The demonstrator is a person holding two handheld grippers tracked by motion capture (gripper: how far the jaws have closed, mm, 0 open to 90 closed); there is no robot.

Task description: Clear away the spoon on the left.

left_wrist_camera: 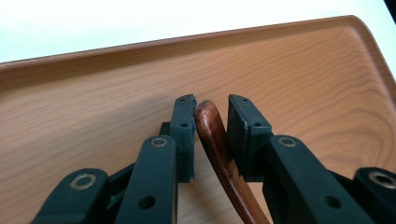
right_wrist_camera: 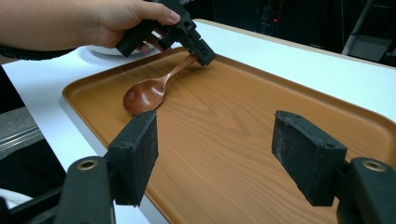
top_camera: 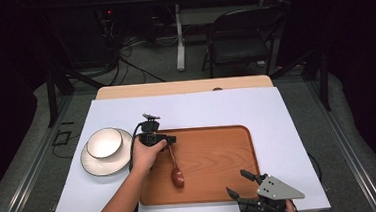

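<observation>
A dark wooden spoon point(top_camera: 177, 174) lies on the wooden tray point(top_camera: 215, 159), bowl toward the front edge, handle pointing away. My left gripper point(top_camera: 171, 140) sits at the handle's far end. In the left gripper view the handle tip point(left_wrist_camera: 210, 135) stands between the jaws; the left pad rests against it and a gap shows at the right pad, so the gripper point(left_wrist_camera: 211, 105) is open. The right gripper view shows the spoon point(right_wrist_camera: 144, 95) flat on the tray point(right_wrist_camera: 224, 121) with the left gripper point(right_wrist_camera: 198, 53) over its handle. My right gripper point(top_camera: 237, 181) hovers open and empty at the tray's front right corner.
A white bowl point(top_camera: 103, 142) sits on a white plate point(top_camera: 92, 163) left of the tray, on the white mat point(top_camera: 276, 110). A folding chair point(top_camera: 241, 32) stands beyond the table's far edge. The tray's right half is bare wood.
</observation>
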